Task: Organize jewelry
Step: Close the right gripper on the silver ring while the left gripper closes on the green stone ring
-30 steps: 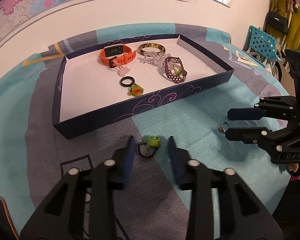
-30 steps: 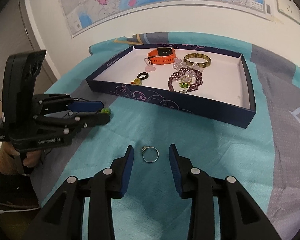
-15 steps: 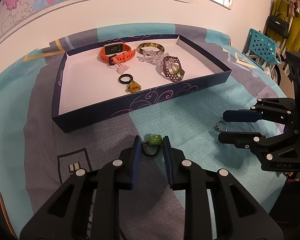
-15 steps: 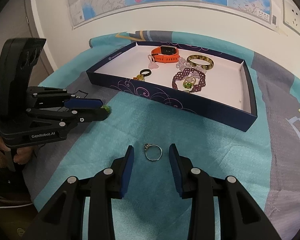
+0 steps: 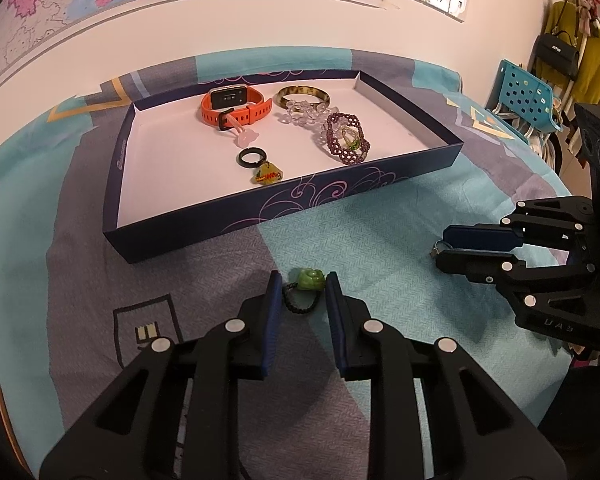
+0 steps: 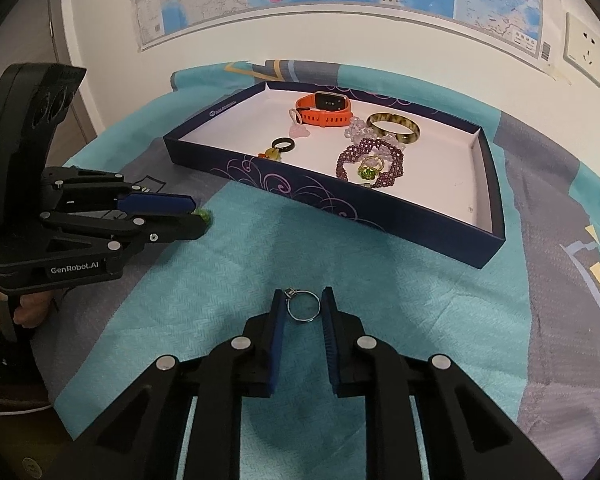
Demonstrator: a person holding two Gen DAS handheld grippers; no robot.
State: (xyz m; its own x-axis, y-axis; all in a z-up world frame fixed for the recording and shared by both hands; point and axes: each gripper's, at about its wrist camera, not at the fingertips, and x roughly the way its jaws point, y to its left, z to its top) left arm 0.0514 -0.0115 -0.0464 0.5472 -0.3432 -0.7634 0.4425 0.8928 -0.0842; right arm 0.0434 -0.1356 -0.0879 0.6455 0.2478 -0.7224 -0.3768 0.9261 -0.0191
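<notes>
Left wrist view: my left gripper [image 5: 300, 292] points down at the patterned cloth [image 5: 380, 240], its blue pads closed in on the green-stone ring [image 5: 306, 286], whose dark band lies between them and whose stone sits at the fingertips. Beyond it stands the navy tray [image 5: 260, 216], holding an orange smartwatch [image 5: 234, 108], a tortoiseshell bangle [image 5: 303, 94], a clear bead bracelet [image 5: 302, 114], a purple beaded bracelet [image 5: 346, 138], a black ring [image 5: 252, 157] and a small yellow-green pendant [image 5: 267, 175]. At the right edge my right gripper [image 5: 440, 250] rests low on the cloth, jaws nearly together.

Right wrist view: my right gripper [image 6: 303, 306] has just been closing, and the silver ring [image 6: 303, 307] lies flat on the teal cloth [image 6: 220, 280] between the pads, touching both; I read this as a grasp on the silver ring. At the left my left gripper [image 6: 198, 216], held by a hand [image 6: 30, 308], clenches the green-stone ring [image 6: 203, 215], of which only the stone shows at the tips. The navy tray [image 6: 340, 206] lies behind, well apart from both rings
</notes>
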